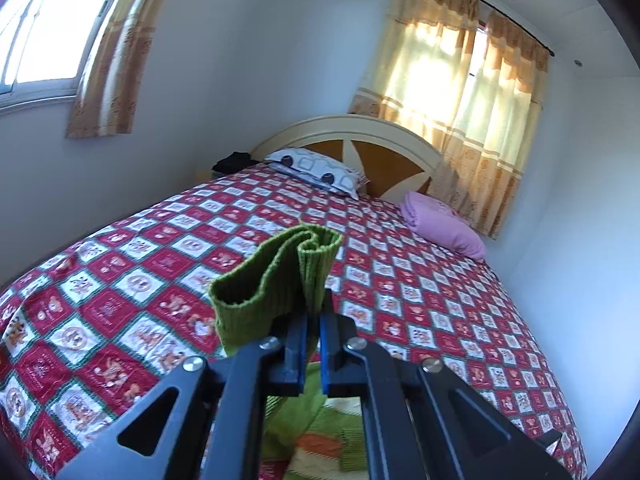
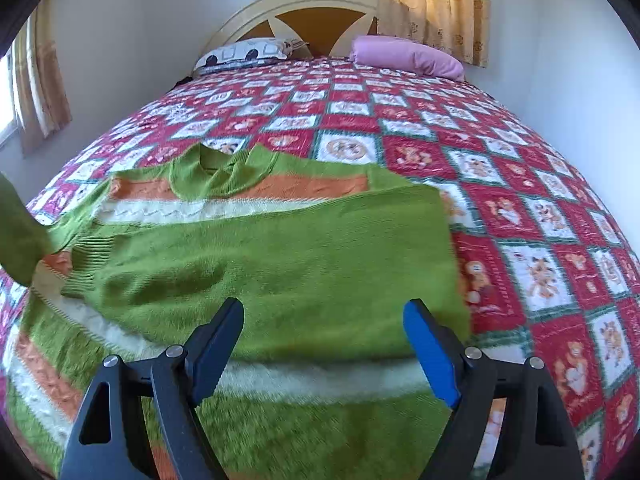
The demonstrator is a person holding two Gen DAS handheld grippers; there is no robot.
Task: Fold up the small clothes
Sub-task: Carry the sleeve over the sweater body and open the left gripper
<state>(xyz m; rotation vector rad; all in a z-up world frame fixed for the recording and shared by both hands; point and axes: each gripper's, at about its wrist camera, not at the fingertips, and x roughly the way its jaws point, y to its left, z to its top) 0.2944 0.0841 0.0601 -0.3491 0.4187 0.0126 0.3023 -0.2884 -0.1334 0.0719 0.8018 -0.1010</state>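
A small green knitted sweater (image 2: 280, 264) with orange and white stripes lies on the bed, its right sleeve folded across the body. My left gripper (image 1: 314, 320) is shut on the ribbed green cuff of the left sleeve (image 1: 272, 280) and holds it lifted above the bed; the raised sleeve shows at the left edge of the right wrist view (image 2: 18, 232). My right gripper (image 2: 324, 320) is open and empty, just above the sweater's lower body. More of the sweater shows below the left gripper (image 1: 316, 436).
The bed has a red, white and green checked quilt (image 2: 520, 208). A patterned pillow (image 2: 248, 54) and a pink pillow (image 2: 408, 56) lie by the headboard (image 2: 316, 4). Walls stand close on both sides, with curtained windows (image 1: 460, 80).
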